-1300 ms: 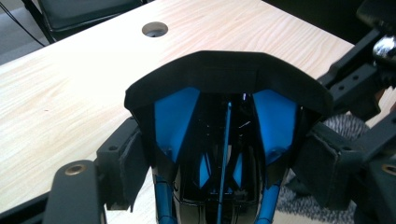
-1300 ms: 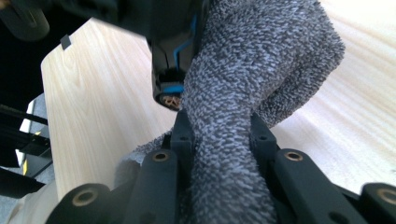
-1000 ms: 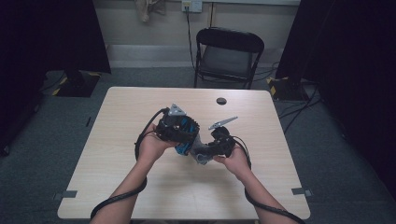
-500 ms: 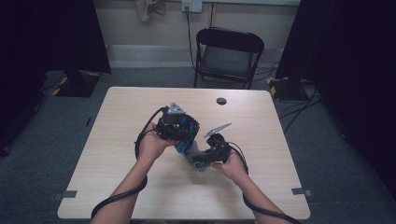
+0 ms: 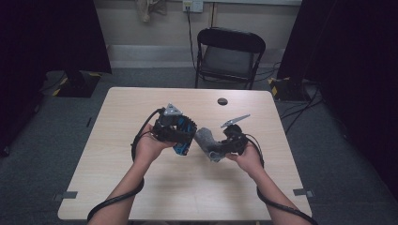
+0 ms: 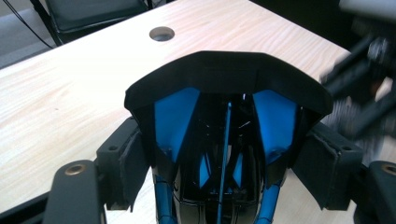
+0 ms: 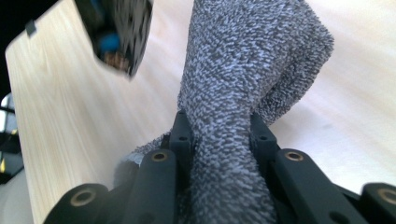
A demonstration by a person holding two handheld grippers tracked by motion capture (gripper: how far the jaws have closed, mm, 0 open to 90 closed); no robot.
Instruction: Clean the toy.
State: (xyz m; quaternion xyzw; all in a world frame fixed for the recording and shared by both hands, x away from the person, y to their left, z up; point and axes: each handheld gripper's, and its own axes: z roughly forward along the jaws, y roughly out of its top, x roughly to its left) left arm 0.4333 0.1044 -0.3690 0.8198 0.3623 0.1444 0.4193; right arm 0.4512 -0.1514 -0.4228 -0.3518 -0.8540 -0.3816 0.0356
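Hidden or unclear: the black-and-blue glossy shoe-like object [image 6: 224,140] filled the left gripper view, its lower end cut off at the frame's bottom; what exactly it was could not be told. In the right gripper view its edge showed blurred at the top left.
Left gripper [image 5: 180,136]: jaws spread wide, pads pressed to either flank of the black-and-blue object, which it held up above the table.
Right gripper [image 5: 220,149]: jaws drawn in tight on the grey speckled knitted sock [image 7: 243,93], pinching it at a narrow waist; the fabric bulged out beyond the jaws and ran down out of frame.
Where they were: in the high view, the sock [image 5: 206,140] sat just beside the black-and-blue object, over the middle of the table; whether the two touched could not be made out.
In the way: each hand covered the rear of its gripper; black cables [image 5: 141,136] looped from the grippers past the forearms.
Around: small round dark hole [image 5: 222,101] near the far edge of the tabletop, well apart from the grippers.
Surface: pale wood-grain rectangular table [image 5: 117,183].
Room: black folding chair [image 5: 230,56] behind the table, grey carpet, dark curtains at both sides.
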